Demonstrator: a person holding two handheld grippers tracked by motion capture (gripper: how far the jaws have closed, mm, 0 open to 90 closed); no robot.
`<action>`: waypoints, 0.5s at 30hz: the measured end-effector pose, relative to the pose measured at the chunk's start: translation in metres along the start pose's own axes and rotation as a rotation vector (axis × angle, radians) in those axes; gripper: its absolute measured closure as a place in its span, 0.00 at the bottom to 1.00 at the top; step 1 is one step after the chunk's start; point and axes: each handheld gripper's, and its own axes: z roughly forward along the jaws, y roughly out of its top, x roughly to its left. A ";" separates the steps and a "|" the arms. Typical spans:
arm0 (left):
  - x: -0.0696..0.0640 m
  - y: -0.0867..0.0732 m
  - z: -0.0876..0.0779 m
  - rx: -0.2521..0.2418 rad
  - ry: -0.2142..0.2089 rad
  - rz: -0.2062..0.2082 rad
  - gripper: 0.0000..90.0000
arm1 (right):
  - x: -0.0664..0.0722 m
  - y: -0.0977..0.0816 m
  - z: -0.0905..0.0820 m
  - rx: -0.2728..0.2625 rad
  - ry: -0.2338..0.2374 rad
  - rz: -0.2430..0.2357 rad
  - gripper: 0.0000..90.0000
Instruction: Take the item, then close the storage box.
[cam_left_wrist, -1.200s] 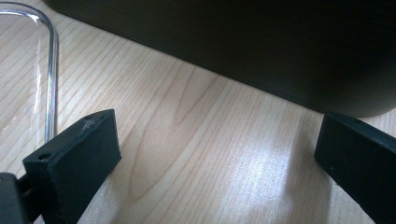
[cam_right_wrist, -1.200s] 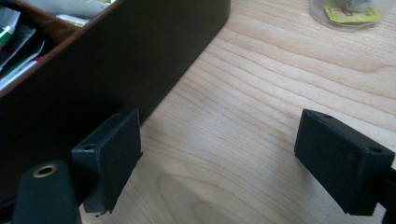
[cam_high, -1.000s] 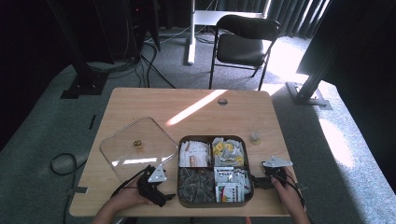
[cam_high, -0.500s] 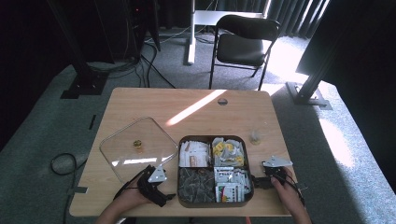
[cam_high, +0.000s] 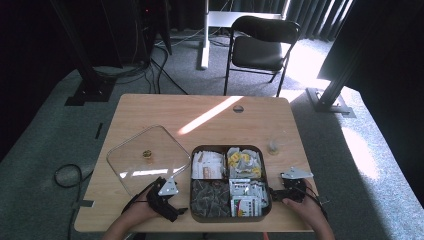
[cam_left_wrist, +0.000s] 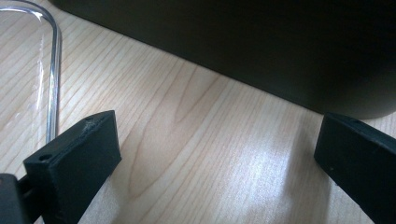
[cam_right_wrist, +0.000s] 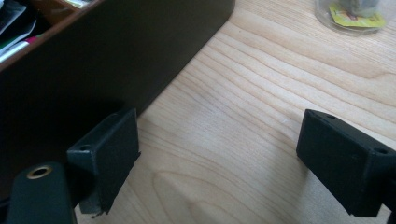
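Note:
A dark four-compartment box (cam_high: 268, 172) of tea bags and packets sits near the table's front edge. Its dark side wall (cam_left_wrist: 261, 51) rises close ahead in the left gripper view, and its right wall (cam_right_wrist: 93, 60) stands beside one jaw in the right gripper view. My left gripper (cam_high: 176, 209) rests on the table at the box's left side, open, nothing between its jaws (cam_left_wrist: 217, 154). My right gripper (cam_high: 276, 192) lies at the box's right side, also open and empty (cam_right_wrist: 219, 163). A clear square lid (cam_high: 145, 157) with a small brass knob lies left of the box.
A small clear cup (cam_high: 273, 146) with a yellow tag stands right of the box, also seen as the cup (cam_right_wrist: 352, 14) in the right gripper view. The lid's edge (cam_left_wrist: 53, 70) runs by the left jaw. A black chair (cam_high: 260, 47) stands beyond the table.

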 end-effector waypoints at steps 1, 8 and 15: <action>0.000 0.000 0.000 0.002 0.003 -0.001 0.00 | 0.000 0.000 0.000 0.000 0.000 0.000 0.14; 0.001 0.001 -0.002 0.012 0.023 -0.018 0.00 | 0.000 0.000 0.000 0.000 0.000 0.000 0.14; 0.007 0.001 -0.009 0.001 0.056 -0.050 0.01 | 0.000 0.000 0.000 -0.001 0.000 0.000 0.14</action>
